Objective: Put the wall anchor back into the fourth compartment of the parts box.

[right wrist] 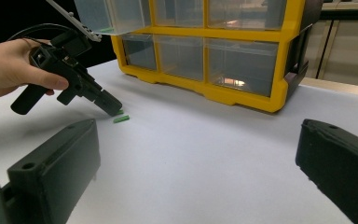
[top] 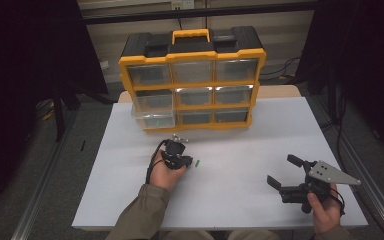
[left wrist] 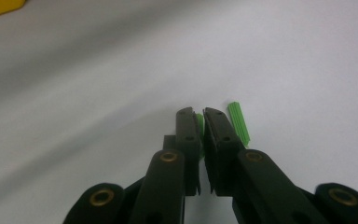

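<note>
My left gripper [top: 186, 162] points down at the white table [top: 240, 150], just in front of the drawer cabinet. Its jaws [left wrist: 202, 115] stand almost together, and a small green plastic plug [left wrist: 199, 124] is pinched between the pads. A second green plug [left wrist: 239, 122] lies flat on the table right beside the jaws [top: 198, 162]. From the right gripper view the left gripper [right wrist: 114, 108] touches down next to that loose plug [right wrist: 120, 119]. My right gripper [top: 284, 171] rests near the table's front right, jaws wide apart [right wrist: 196, 154] and empty.
A yellow and black organizer [top: 192, 80] with clear drawers stands at the back of the table [right wrist: 205, 60]. Its lower left drawer [top: 154, 119] is pulled out and holds green pieces. Dark floor and metal rails flank the table.
</note>
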A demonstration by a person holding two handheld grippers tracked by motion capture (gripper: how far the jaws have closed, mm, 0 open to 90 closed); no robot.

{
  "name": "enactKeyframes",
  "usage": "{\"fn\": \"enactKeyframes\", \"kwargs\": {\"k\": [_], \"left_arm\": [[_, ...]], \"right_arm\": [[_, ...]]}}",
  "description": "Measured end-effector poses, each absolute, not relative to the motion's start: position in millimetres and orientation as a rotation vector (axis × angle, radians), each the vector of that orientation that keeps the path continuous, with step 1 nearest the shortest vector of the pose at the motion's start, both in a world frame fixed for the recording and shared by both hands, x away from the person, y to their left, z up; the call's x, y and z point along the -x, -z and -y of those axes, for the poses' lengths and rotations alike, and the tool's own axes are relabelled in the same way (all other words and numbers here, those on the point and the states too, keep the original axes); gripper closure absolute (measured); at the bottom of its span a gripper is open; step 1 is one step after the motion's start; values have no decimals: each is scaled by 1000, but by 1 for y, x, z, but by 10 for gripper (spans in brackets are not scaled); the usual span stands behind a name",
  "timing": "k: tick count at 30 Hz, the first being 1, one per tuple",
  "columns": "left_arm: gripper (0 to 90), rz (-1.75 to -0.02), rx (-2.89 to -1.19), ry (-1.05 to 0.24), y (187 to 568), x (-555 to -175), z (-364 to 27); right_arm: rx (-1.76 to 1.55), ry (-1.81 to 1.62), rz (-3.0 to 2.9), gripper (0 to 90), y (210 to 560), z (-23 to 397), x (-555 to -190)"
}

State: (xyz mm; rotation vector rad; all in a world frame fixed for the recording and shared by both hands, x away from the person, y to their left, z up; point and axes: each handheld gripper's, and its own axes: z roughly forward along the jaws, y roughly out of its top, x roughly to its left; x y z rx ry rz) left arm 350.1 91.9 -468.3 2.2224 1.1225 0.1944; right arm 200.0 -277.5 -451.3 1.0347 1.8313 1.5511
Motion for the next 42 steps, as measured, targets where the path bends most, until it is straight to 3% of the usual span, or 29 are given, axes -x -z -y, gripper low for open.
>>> {"fn": "enactKeyframes", "kwargs": {"k": [15, 42], "left_arm": [[851, -1136, -2220, -23, 435, -355, -99], [851, -1109, -2251, 20, 377, -364, -95]], "right_arm": [[-1031, -1550, -1834, 0, 451, 277, -200], [-1033, -1554, -1834, 0, 451, 277, -200]]}}
